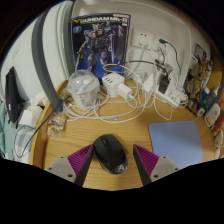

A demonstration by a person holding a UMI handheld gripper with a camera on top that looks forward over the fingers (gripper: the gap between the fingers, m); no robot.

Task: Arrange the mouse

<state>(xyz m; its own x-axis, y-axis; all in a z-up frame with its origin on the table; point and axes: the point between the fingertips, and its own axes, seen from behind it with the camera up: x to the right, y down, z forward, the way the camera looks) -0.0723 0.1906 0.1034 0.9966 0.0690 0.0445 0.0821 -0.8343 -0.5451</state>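
The tool [110,163] is open wide, and its two pink pads [66,165] stand well apart at either side of the mouse [110,153]. The black mouse lies on the wooden bench [130,128] between the fingers, with a gap on both sides, so nothing presses on it. Its rear end is cut off from view. To the right of the mouse, near the right finger, lies a grey-blue mousepad [178,140], apart from the mouse; its far side runs out of view. Ahead of the mouse is a strip of bare wood, then a tangle of white cables [120,106] with a white charger [112,84], and a clear round jar [83,90] to the left. Behind these a robot poster [100,38] leans on the wall. Small figures [207,80] at the far right are hard to make out.
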